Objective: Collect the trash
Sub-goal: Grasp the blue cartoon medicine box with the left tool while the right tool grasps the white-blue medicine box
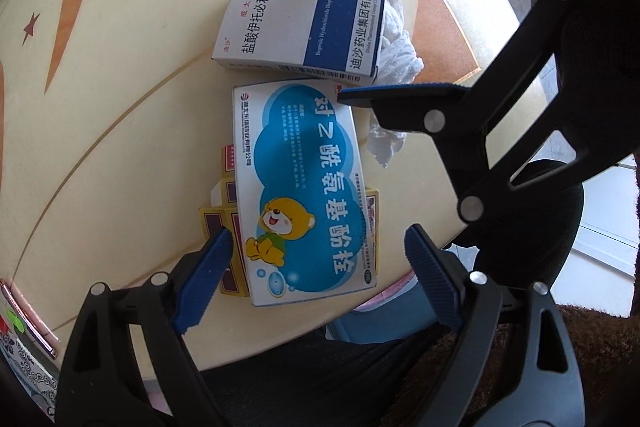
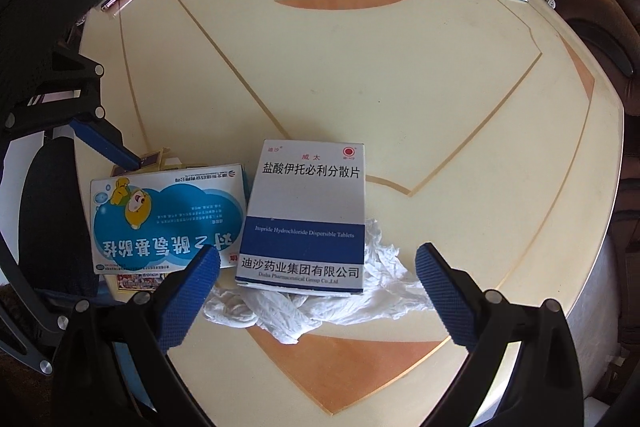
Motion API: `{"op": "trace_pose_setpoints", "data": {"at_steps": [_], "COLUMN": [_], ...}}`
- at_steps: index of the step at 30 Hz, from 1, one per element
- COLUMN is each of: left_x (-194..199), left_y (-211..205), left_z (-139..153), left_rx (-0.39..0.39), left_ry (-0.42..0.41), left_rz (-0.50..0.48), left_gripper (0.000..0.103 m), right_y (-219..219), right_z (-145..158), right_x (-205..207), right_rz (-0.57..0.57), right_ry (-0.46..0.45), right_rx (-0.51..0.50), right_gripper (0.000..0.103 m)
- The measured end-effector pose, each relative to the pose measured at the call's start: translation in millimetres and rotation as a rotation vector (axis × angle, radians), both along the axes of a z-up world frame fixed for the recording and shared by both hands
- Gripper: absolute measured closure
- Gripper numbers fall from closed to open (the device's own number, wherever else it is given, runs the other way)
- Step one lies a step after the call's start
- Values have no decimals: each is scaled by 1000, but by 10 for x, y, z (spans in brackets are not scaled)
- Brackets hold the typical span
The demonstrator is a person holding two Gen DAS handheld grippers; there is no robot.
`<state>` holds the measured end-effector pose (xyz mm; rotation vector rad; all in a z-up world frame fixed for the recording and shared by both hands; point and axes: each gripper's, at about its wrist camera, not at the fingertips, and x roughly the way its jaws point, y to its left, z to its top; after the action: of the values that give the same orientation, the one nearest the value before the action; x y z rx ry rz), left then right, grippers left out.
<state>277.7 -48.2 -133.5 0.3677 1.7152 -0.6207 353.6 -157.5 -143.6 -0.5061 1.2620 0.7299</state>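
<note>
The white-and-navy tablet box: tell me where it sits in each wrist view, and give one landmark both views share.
Left wrist view: the white-and-navy tablet box lies upper centre, beyond the blue bear box, print sideways.
Right wrist view: the same box lies lower centre, between this tool's two fingers, print upright, right of the bear box.
Shared landmark: the crumpled white tissue partly under the tablet box.

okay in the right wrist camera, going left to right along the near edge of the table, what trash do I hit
Blue bear box → white and navy tablet box, leaning on the tissue → crumpled white tissue sticking out to its right. The yellow packaging under the bear box is mostly covered, so I leave it out.
</note>
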Motion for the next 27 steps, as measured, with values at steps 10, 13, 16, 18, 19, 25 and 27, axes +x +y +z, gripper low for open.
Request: {"op": "trace_pose_setpoints", "data": {"at_steps": [10,13,16,18,19,25,27], "left_x": [32,20,33,38,37,16,-11], "left_y": [-40,-30,6,41,51,69,64], "left_z": [-141,-164,-169,-174,-176,-148,-143], "left_rx": [5,11,13,10,6,8,7], "left_ry": [25,30,27,28,30,20,17], "left_rz": [20,19,36,51,53,49,53], "left_gripper": [29,29,33,36,36,38,39], "right_y": [22,3,-22,-2,13,112,115], "right_z": [-119,-144,-139,-167,-157,-144,-126], "right_x": [98,148,159,121,104,91,103], "right_rz": [-20,-36,-63,-56,-52,-36,-40], "right_ry": [26,50,22,12,-11,-60,-83], "right_rx": [8,26,48,33,24,-13,-6], "right_gripper": [21,21,38,39,39,39,39]}}
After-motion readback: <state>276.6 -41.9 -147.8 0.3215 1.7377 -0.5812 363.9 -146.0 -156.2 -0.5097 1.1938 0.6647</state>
